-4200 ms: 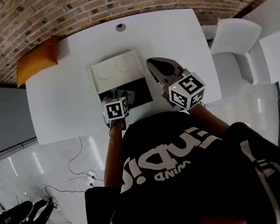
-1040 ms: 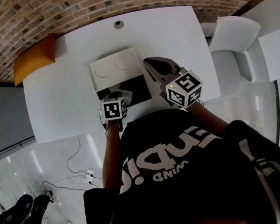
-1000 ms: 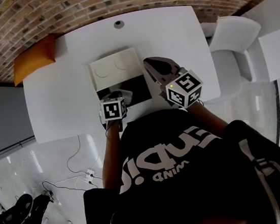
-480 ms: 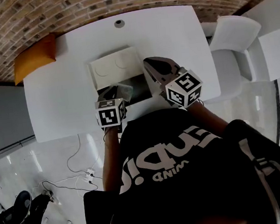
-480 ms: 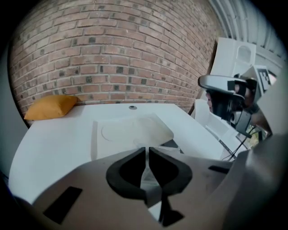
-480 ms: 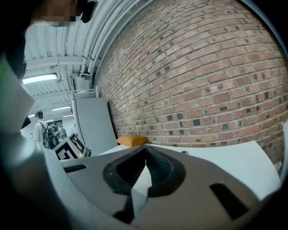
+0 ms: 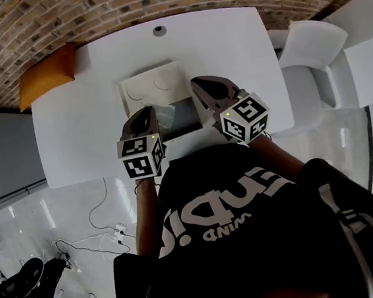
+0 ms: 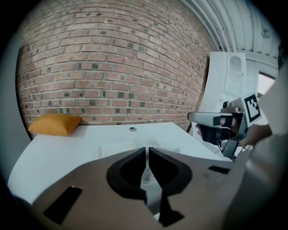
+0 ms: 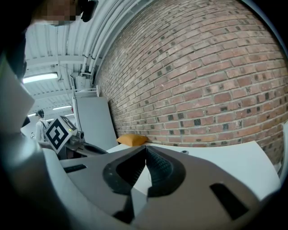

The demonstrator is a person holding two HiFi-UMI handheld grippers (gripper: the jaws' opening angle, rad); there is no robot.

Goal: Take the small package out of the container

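1. My left claw (image 8: 147, 150) was pinched almost flat on the small clear package (image 7: 166, 115). The grip was narrow because the package itself was thin. I held it raised over the container's near left corner, clear of the dark inside as far as I could judge.
2. The white container (image 7: 181, 109) sat open on the surface (image 7: 80, 118) with its lid (image 7: 154, 84) laid back away from me. That left the inside free to reach from above.
3. My right claw (image 7: 198, 85) was pressed together, with nothing I could make out between its tips. It sat just beside the container's right side, probably to steady it.
4. I judged the lift nearly done; the package only wanted a bare spot on the surface.
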